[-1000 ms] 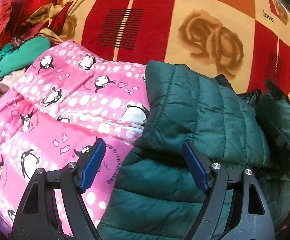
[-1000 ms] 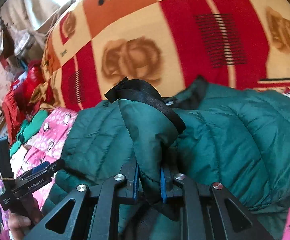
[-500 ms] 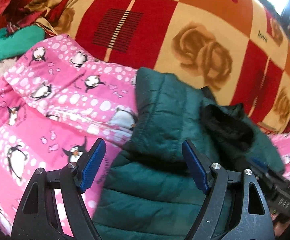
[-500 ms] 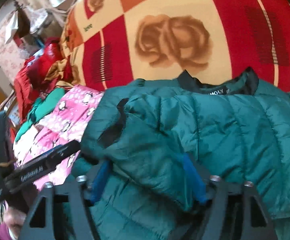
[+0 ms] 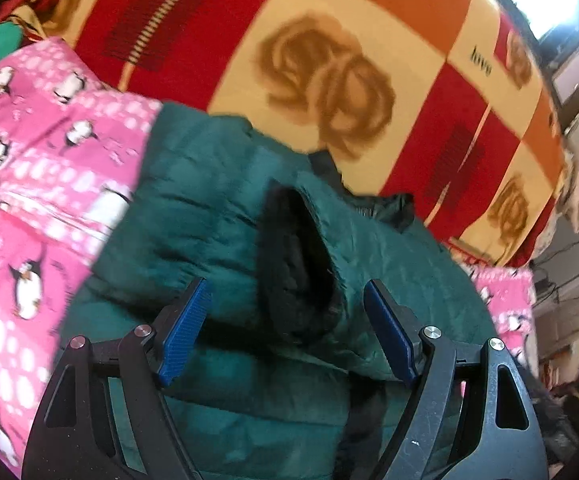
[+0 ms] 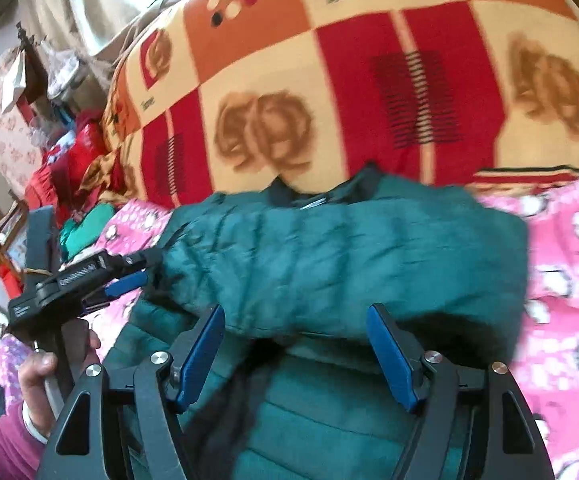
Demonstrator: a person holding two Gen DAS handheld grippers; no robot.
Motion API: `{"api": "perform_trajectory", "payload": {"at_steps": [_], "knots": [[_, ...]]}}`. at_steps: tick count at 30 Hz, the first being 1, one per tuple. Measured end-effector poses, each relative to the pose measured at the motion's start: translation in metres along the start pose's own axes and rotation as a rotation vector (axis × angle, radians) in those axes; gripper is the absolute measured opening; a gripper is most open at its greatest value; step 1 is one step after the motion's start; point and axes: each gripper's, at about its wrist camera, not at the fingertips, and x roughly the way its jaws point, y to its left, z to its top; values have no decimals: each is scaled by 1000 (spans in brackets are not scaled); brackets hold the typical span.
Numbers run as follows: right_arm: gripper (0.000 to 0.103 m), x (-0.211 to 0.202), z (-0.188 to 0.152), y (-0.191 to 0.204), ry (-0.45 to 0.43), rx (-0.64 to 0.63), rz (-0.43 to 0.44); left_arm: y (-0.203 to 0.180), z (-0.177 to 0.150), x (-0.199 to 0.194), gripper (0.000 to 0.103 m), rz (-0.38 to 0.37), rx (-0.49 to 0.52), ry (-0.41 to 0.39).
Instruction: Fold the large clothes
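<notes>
Green jacket (image 6: 329,248) between spread right tongs (image 6: 295,354)

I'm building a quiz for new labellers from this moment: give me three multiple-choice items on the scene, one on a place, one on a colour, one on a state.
1. What does the jacket lie on?
A. a bare wooden floor
B. a pink penguin quilt
C. a metal rack

2. What colour are the gripper pads?
A. blue
B. yellow
C. white

3. How does the right gripper stand?
A. shut on the sleeve
B. shut on the quilt
C. open, holding nothing

Answers:
1 B: pink penguin cloth shows on both sides of the green jacket.
2 A: the ribbed pads on both grippers are blue.
3 C: the right wrist view shows its fingers wide apart with jacket cloth beyond them, none pinched. The left gripper is open too.
</notes>
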Motion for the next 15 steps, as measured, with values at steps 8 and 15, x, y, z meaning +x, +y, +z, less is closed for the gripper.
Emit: {"api": "perform_trajectory", "payload": {"at_steps": [8,15], "knots": [[71,-40,-6,-63,-69,110,-95,-24,2,20,23,102,84,-4],[71,-33,-12,-103,-85,278,-99,-41,32,1,11,157,198,-126]]}}
